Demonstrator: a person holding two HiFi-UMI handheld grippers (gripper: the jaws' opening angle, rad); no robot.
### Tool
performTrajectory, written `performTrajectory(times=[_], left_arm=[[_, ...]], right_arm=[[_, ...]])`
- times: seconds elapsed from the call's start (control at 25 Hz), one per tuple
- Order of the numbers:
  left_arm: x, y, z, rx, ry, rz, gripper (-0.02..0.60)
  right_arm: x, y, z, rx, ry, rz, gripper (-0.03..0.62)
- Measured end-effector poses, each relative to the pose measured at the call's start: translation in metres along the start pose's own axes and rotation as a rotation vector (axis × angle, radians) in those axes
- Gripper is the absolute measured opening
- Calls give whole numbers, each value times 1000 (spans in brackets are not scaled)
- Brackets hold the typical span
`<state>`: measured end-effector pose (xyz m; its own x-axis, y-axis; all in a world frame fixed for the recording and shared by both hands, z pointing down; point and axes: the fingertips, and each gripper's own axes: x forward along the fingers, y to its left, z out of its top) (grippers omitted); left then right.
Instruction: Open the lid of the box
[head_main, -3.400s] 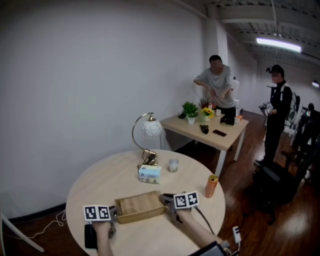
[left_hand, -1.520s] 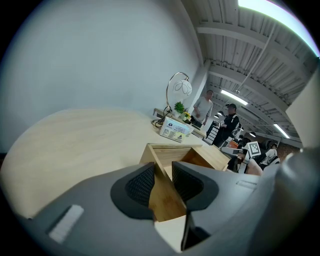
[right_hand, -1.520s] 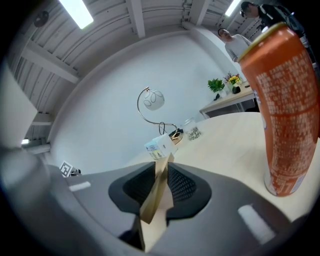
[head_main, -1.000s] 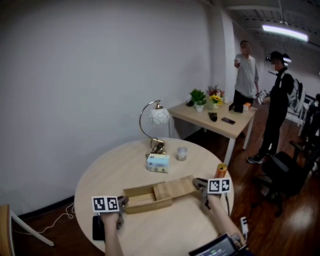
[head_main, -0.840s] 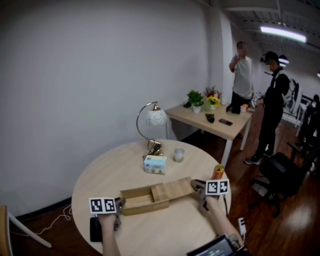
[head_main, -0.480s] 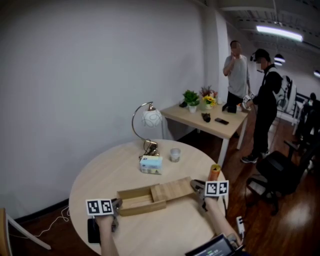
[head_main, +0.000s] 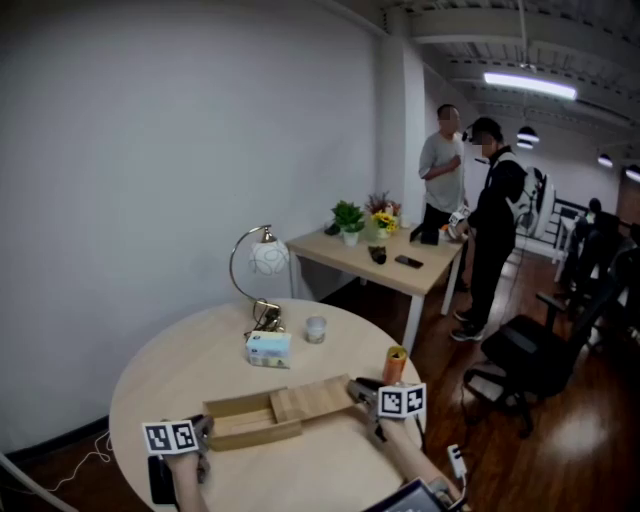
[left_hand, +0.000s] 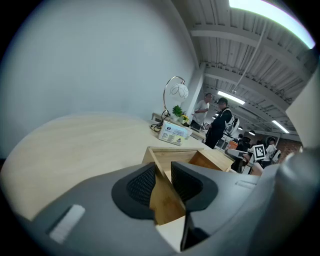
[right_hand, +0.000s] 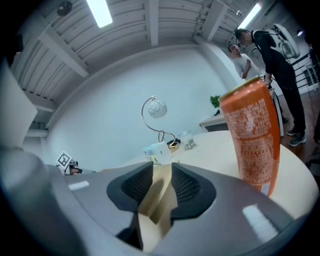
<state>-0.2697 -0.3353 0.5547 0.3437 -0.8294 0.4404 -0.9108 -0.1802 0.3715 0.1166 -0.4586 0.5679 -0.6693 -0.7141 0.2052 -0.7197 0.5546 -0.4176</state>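
Observation:
A shallow wooden box (head_main: 238, 422) lies on the round table (head_main: 170, 365). Its sliding lid (head_main: 312, 397) is drawn out to the right, so the left half of the box shows hollow. My left gripper (head_main: 203, 436) is shut on the box's left end wall (left_hand: 161, 200), its jaws having just been closing with wood filling the gap between the pads. My right gripper (head_main: 362, 394) is shut on the lid's right end (right_hand: 159, 195); its jaws have just been opening slightly, the lid still between them. The right gripper (right_hand: 161, 175) points level along the lid.
An orange can (head_main: 396, 364) stands close to the right of my right gripper. Behind the box are a tissue pack (head_main: 268, 348), a glass cup (head_main: 316, 329) and a desk lamp (head_main: 256, 262). A black phone (head_main: 158, 480) lies by the left gripper. Two people stand at a far table.
Since 3.4 s ago the lid has slid out to the right with the right gripper. Over the last second box, lid and grippers keep their places; the head view has swung.

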Motion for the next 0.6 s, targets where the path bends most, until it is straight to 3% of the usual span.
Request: performTrajectory(times=[0.12, 0.16, 0.32, 0.44, 0.52, 0.6], left_arm=[[-11, 0, 12, 7, -130, -8, 106], [-16, 0, 17, 9, -174, -10, 106], [-39, -3, 24, 41, -282, -11, 106], [-67, -24, 25, 122, -383, -40, 106], [-87, -68, 13, 210, -447, -139, 106], [-91, -114, -11, 294, -448, -252, 104]], right_arm=[[-6, 20, 3, -94, -41, 48, 223], [-9, 27, 4, -144, -55, 50, 240], [-23, 40, -2, -295, -80, 31, 249], [-45, 55, 0, -363, -124, 30, 249], [-68, 86, -8, -393, -180, 96, 212], [-77, 120, -31, -407, -211, 204, 160]])
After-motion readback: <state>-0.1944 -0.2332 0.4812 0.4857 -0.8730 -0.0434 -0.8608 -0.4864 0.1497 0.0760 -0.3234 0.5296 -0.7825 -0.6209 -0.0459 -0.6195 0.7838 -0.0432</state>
